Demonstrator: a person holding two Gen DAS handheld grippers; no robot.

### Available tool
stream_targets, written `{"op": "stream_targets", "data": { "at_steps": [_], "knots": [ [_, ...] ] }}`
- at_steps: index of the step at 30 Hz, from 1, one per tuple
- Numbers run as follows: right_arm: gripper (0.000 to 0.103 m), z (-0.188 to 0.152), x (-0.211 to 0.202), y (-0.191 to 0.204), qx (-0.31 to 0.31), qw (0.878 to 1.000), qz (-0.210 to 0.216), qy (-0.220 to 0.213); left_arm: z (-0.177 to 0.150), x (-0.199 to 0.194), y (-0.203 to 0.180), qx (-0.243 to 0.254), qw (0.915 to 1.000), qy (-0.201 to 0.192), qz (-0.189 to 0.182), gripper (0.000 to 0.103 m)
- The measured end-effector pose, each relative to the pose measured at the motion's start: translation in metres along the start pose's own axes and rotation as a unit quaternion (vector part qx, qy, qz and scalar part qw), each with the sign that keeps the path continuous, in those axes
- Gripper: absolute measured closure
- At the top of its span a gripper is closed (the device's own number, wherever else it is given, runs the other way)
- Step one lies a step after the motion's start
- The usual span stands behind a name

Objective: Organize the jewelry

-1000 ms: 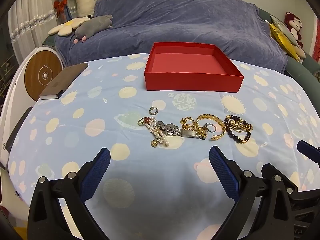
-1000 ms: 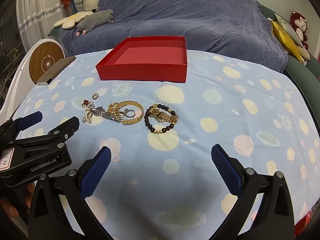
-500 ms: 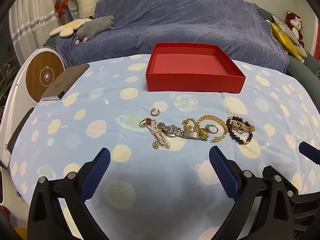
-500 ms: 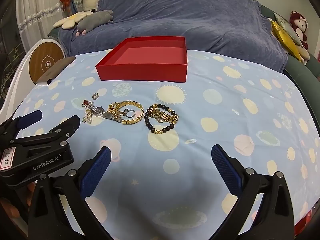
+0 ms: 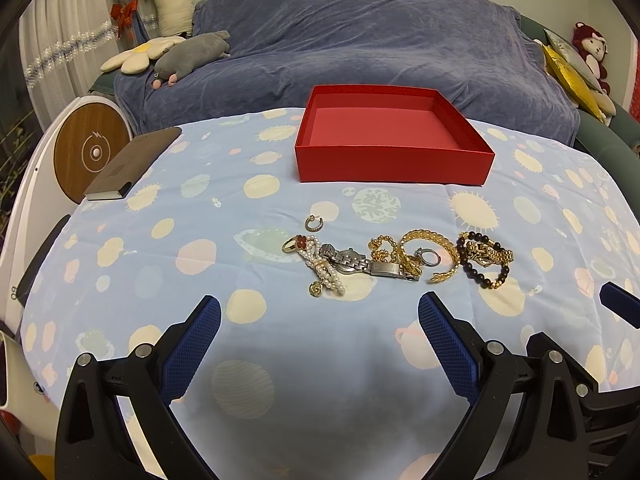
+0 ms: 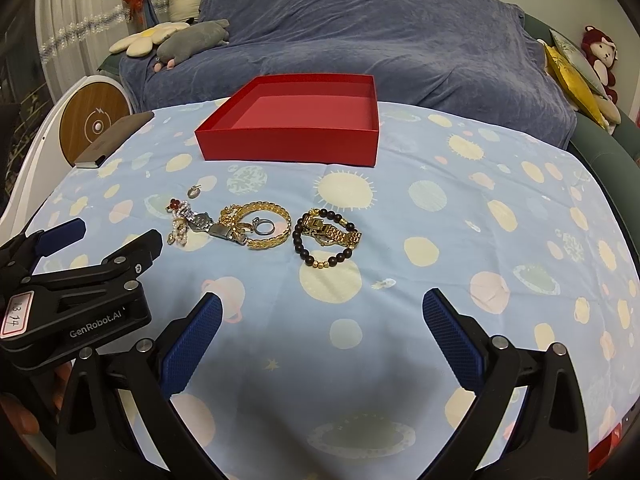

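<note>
A row of jewelry lies on the blue patterned cloth: a small hoop earring, a pearl strand with a red clover, a silver watch, a gold chain bracelet with a silver ring, and a dark bead bracelet with a gold watch. The same row shows in the right wrist view, with the bead bracelet nearest. An empty red box stands behind. My left gripper is open and empty, short of the pearls. My right gripper is open and empty, short of the bead bracelet.
A brown notebook lies at the table's left edge beside a round wooden-faced device. A blue-covered sofa with plush toys stands behind the table. The left gripper's body shows at the left of the right wrist view.
The left gripper has drawn back and risen slightly, so the jewelry sits a little farther off. The right gripper has barely moved. Both stay open.
</note>
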State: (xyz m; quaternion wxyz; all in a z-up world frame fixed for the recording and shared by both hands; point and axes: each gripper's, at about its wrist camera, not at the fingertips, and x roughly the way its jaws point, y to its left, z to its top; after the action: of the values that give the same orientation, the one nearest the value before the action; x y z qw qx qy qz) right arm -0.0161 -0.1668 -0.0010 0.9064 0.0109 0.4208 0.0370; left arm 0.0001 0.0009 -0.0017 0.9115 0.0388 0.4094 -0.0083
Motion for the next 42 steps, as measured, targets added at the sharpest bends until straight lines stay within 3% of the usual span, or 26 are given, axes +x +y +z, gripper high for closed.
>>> {"op": "stream_targets", "data": {
  "at_steps": [42],
  "knots": [
    [0.005,0.0,0.003,0.002,0.001,1.0,0.002,0.0,0.0,0.002,0.001,0.001,1.0,0.002,0.003,0.007]
  ]
}}
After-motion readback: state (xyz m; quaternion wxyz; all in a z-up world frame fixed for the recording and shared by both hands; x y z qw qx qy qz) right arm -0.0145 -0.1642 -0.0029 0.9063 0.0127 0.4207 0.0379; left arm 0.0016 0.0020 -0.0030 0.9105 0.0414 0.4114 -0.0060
